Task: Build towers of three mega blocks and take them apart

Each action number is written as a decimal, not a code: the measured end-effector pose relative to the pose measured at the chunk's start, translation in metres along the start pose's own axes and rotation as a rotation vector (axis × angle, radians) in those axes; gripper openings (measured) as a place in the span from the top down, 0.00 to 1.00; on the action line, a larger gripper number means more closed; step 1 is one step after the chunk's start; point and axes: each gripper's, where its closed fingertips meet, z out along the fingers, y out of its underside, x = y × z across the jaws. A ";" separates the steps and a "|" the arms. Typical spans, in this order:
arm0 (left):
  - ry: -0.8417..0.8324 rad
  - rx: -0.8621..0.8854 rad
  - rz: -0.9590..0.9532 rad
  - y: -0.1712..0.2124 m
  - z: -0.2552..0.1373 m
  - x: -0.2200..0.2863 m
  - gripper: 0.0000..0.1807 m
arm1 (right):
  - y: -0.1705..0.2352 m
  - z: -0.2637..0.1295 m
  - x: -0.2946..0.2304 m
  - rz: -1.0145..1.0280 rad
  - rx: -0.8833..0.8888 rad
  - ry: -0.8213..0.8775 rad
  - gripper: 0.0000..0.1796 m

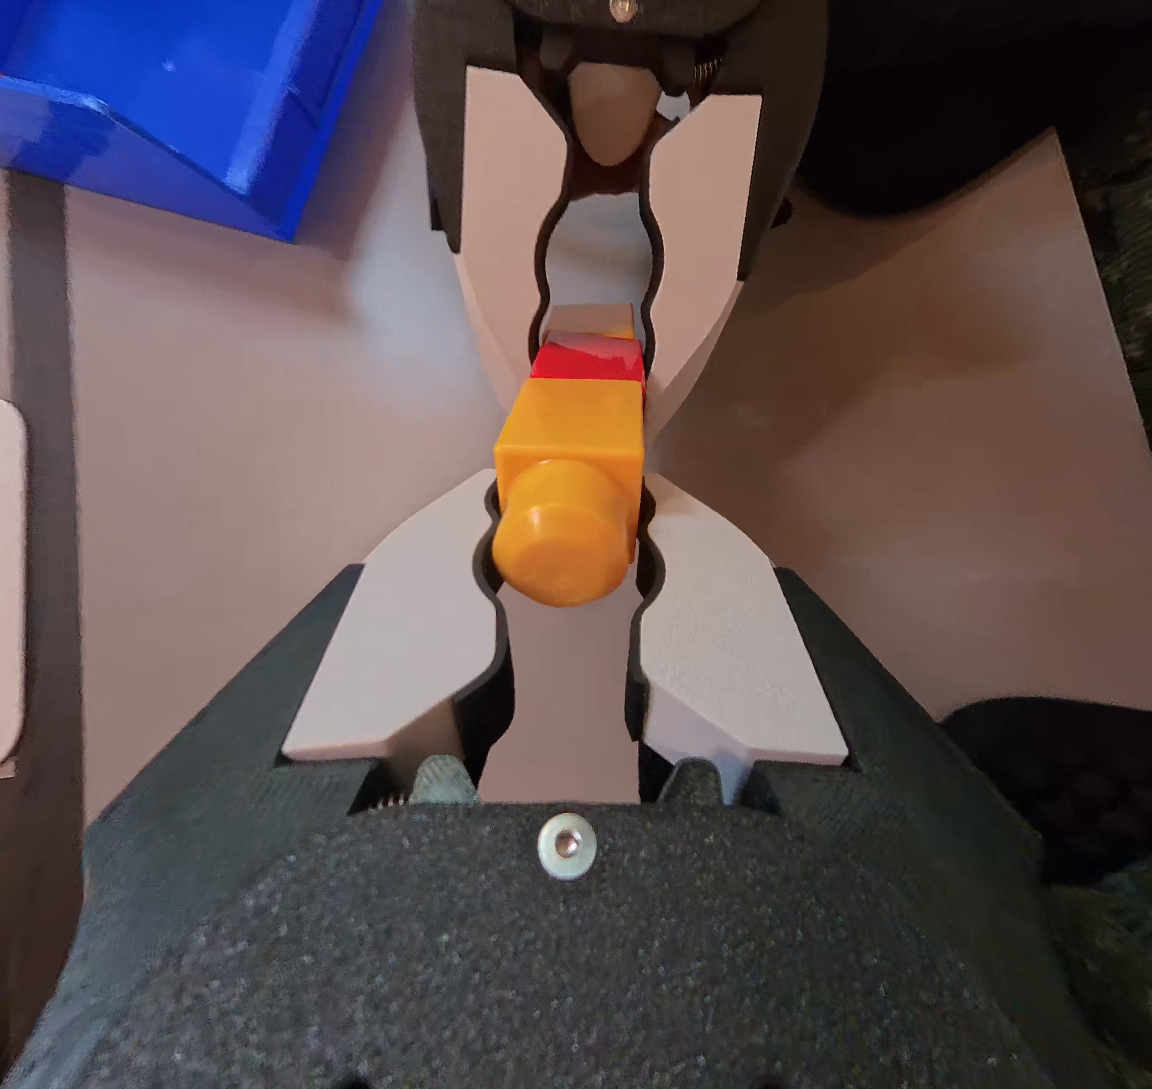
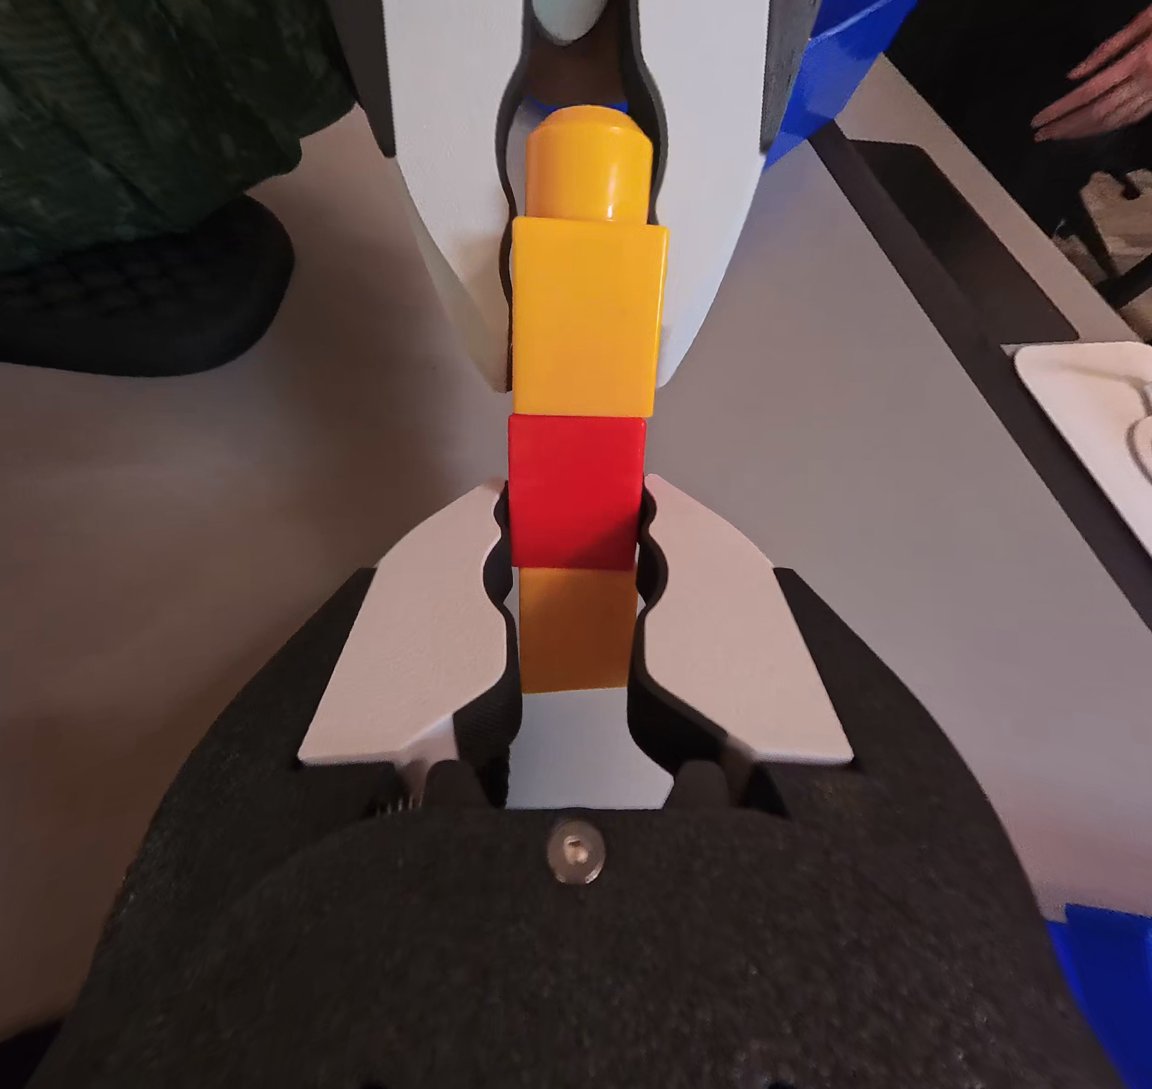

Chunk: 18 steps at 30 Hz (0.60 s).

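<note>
A tower of three mega blocks is held between both grippers above the grey table [image 2: 249,467]. Its end block is orange [image 1: 570,429] [image 2: 586,311] with a round stud, the middle block is red [image 1: 589,364] [image 2: 573,467], and the other end block is orange [image 2: 573,629], a mere sliver in the left wrist view [image 1: 620,330]. My left gripper [image 1: 570,485] [image 2: 586,373] is shut on the studded orange block. My right gripper [image 2: 573,492] [image 1: 592,367] faces it and is shut on the red block, its jaws also flanking the other orange block.
A blue bin [image 1: 174,61] [image 2: 860,43] stands on the table past the left gripper. A second blue piece [image 2: 1097,965] is at the lower right. A white sheet [image 2: 1091,423] lies by the dark table edge. A person's hand [image 2: 1103,86] and dark green fabric [image 2: 124,93] are nearby. My left and right fingertips are right by each other.
</note>
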 end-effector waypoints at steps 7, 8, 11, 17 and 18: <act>-0.075 0.145 0.077 -0.028 -0.009 -0.006 0.77 | -0.006 -0.005 0.004 0.033 0.047 -0.001 0.80; -0.064 0.148 0.084 -0.029 -0.008 -0.004 0.78 | -0.006 -0.006 0.003 0.030 0.048 -0.007 0.80; -0.015 0.153 0.104 -0.030 -0.006 0.005 0.79 | -0.004 -0.005 -0.003 0.021 0.037 -0.046 0.80; 0.016 0.134 0.130 -0.028 -0.006 0.013 0.79 | -0.002 -0.002 -0.013 0.007 0.014 -0.091 0.80; 0.017 0.133 0.132 -0.028 -0.006 0.013 0.79 | -0.002 -0.002 -0.013 0.008 0.013 -0.095 0.80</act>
